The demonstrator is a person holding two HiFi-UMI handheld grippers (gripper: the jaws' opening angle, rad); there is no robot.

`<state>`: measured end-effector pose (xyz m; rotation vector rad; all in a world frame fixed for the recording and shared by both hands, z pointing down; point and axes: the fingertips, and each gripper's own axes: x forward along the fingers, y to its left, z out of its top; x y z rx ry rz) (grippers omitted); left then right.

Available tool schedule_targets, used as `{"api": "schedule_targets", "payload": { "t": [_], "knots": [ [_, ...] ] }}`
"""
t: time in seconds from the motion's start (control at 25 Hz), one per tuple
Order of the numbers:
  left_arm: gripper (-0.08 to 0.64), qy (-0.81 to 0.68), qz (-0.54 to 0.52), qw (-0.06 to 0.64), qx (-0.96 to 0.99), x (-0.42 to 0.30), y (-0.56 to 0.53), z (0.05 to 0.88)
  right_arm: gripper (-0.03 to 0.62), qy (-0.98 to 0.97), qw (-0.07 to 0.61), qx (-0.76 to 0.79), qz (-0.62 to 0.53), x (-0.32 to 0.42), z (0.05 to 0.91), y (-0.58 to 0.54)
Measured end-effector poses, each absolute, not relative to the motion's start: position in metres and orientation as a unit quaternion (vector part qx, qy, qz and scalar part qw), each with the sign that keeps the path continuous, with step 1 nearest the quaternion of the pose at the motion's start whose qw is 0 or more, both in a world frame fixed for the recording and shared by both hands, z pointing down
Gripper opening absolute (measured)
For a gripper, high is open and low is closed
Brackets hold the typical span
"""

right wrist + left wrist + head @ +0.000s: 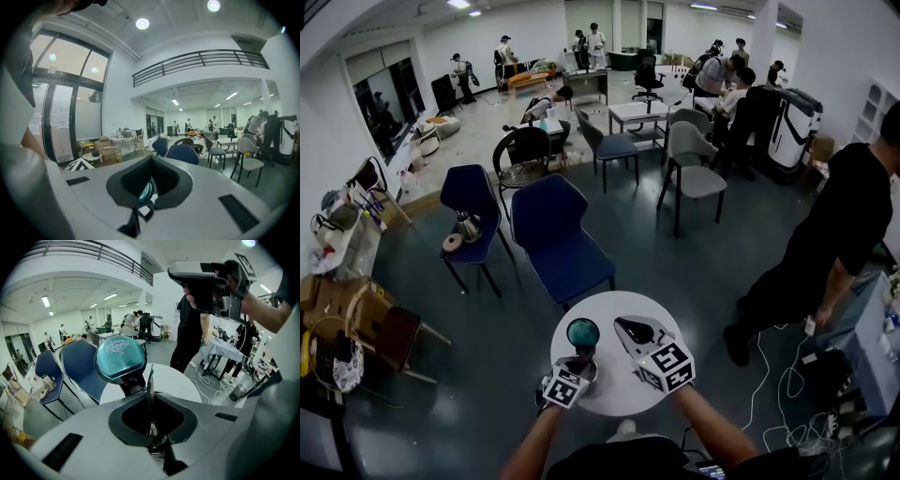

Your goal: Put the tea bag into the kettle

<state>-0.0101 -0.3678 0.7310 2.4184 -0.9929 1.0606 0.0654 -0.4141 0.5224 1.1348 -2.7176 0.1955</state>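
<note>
A thin strip (pixel 150 379) is pinched in the left tongs (pixel 150 420) at the open kettle's (pixel 583 335) six o'clock; the right tongs (pixel 150 177) are closed, empty.

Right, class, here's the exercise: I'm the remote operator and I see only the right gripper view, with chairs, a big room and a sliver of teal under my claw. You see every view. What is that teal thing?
Observer: It's the teal lid of the kettle. The left gripper view shows it tipped up, open.
Operator: Where does the kettle stand?
Observer: On a round white table, toward its left side in the head view.
Operator: And what is the other claw doing?
Observer: The left gripper has its claw pressed shut, right beside the lid's hinge.
</note>
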Motion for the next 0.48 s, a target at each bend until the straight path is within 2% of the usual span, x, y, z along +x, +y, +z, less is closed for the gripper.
{"api": "schedule_targets", "payload": {
  "t": [0.12,0.48],
  "knots": [
    [0.032,-0.342,0.394,0.140,0.842,-0.0123,-0.3664,0.7363,0.017,-0.916,0.096,0.383,0.068,0.0649,0.5221,-0.4169],
    [0.032,-0.344,0.397,0.145,0.838,-0.0137,-0.3647,0.7411,0.017,-0.917,0.095,0.381,0.076,0.0685,0.5291,-0.4179]
  ]
}}
